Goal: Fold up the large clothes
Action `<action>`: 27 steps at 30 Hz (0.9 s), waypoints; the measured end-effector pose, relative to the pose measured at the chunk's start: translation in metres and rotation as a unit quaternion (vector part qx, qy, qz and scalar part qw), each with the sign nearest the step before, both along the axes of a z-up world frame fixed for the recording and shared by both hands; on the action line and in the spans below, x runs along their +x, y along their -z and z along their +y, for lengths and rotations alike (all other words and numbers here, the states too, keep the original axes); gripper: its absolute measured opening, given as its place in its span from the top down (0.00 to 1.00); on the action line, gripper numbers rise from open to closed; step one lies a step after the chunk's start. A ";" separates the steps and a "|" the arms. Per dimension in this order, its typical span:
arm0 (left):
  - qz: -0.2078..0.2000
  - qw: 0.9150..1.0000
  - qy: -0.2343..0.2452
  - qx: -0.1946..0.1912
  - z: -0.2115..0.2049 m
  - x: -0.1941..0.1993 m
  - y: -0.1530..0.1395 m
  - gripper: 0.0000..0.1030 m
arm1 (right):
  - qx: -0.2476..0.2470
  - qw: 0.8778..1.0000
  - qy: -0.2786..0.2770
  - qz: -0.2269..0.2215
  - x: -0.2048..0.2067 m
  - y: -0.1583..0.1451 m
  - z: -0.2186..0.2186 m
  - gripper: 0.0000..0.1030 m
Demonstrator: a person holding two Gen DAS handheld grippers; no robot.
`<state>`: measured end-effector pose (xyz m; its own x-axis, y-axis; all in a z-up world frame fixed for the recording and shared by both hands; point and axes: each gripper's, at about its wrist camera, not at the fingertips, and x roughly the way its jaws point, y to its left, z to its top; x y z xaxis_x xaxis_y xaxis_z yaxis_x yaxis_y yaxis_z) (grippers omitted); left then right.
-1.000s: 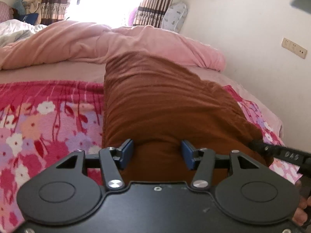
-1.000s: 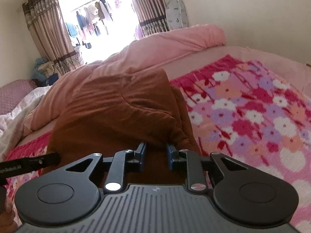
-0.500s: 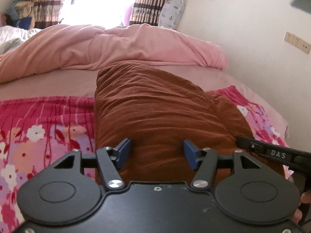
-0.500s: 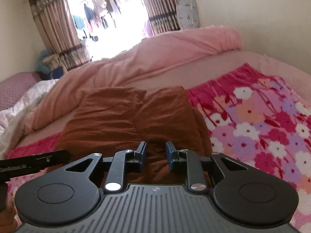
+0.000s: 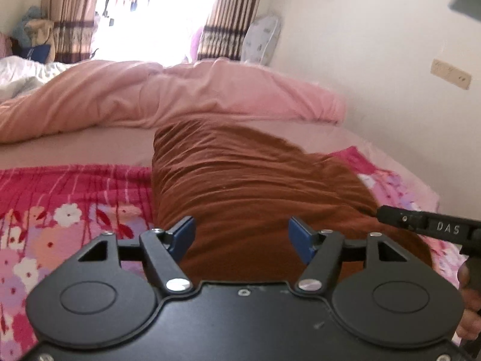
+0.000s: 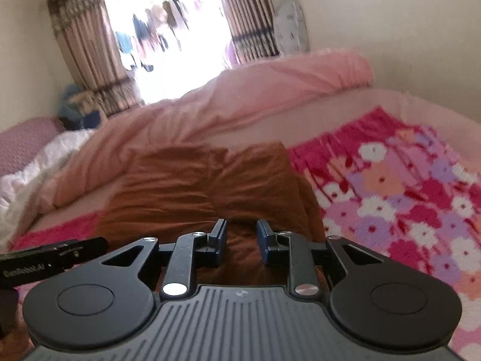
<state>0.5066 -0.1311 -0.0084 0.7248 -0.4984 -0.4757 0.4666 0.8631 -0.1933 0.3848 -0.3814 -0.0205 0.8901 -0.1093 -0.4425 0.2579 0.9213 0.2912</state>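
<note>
On the floral bedspread (image 5: 60, 198), nearest: left gripper (image 5: 240, 236), jaws opening, nothing pinched, right gripper (image 6: 240, 242) narrowly parted over the folded brown garment (image 5: 240, 186); beyond, pink duvet (image 5: 180, 96); risk: loose folds springing open once released; only the left view shows a wall socket (image 5: 451, 73).

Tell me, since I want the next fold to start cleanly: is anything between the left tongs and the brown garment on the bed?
Nothing visible. The brown garment lies directly ahead of the left tongs, whose jaws are opening with only that cloth behind the gap. The right tongs sit at its other side, not in the way.
</note>
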 end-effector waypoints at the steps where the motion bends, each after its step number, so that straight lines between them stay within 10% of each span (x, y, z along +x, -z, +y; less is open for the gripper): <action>1: -0.002 1.000 0.005 -0.008 0.005 -0.010 -0.001 0.35 | 0.000 1.000 -0.006 -0.010 -0.011 -0.005 0.002 0.72; 21: 0.038 0.999 0.039 0.004 0.018 -0.043 0.048 0.25 | 0.029 0.999 -0.018 0.012 -0.050 0.052 -0.006 0.76; 24: 0.025 0.998 0.044 -0.042 0.045 -0.037 0.030 0.14 | 0.051 0.997 -0.054 -0.006 -0.057 0.039 -0.016 0.60; 27: 0.005 0.997 0.013 -0.076 0.074 -0.023 0.018 0.10 | 0.101 0.989 -0.088 -0.057 -0.065 0.025 -0.043 0.24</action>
<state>0.4839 -0.0573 -0.0266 0.7065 -0.5836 -0.4003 0.4859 0.8113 -0.3252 0.3202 -0.4244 -0.0452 0.9332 0.1320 -0.3343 0.0532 0.8691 0.4917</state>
